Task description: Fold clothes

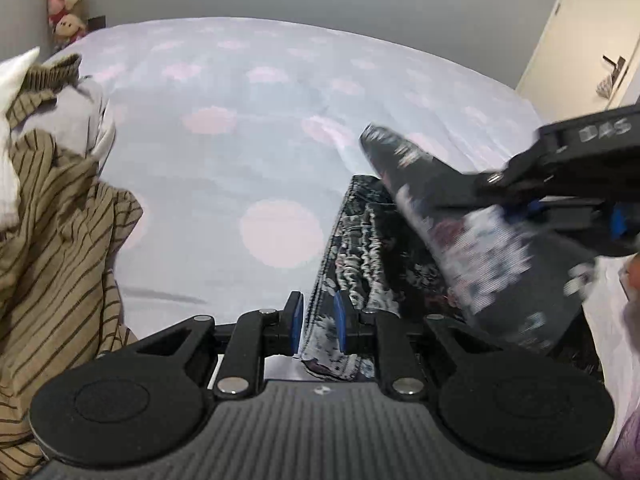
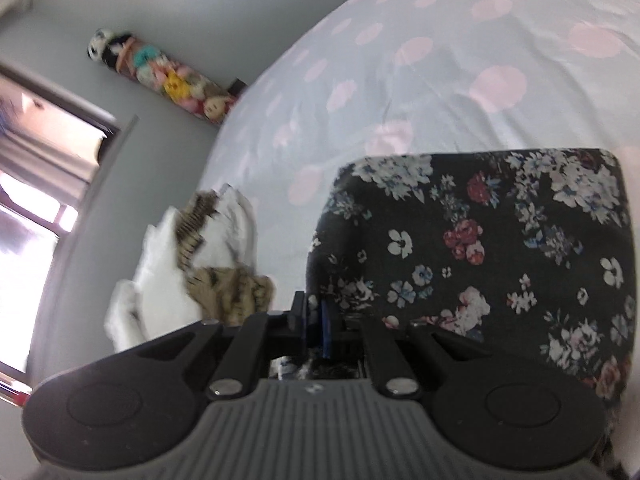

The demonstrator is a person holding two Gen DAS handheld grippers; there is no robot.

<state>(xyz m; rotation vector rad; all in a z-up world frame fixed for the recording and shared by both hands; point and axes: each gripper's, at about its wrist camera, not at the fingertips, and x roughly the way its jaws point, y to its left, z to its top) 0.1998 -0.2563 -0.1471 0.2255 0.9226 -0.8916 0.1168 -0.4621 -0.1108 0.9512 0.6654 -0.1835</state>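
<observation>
A black floral garment (image 1: 372,240) lies on the bed at the right. My left gripper (image 1: 319,322) is shut on its near edge, the cloth pinched between the blue pads. My right gripper (image 1: 520,200) comes in from the right, shut on a raised flap of the same garment, blurred by motion. In the right wrist view my right gripper (image 2: 314,326) is shut on the garment's edge, and the floral garment (image 2: 500,248) spreads out folded ahead of it.
The bed has a pale sheet with pink dots (image 1: 280,128). A heap of brown striped and white clothes (image 1: 52,208) lies at the left, and also shows in the right wrist view (image 2: 208,276). Plush toys (image 1: 66,0) hang by the wall.
</observation>
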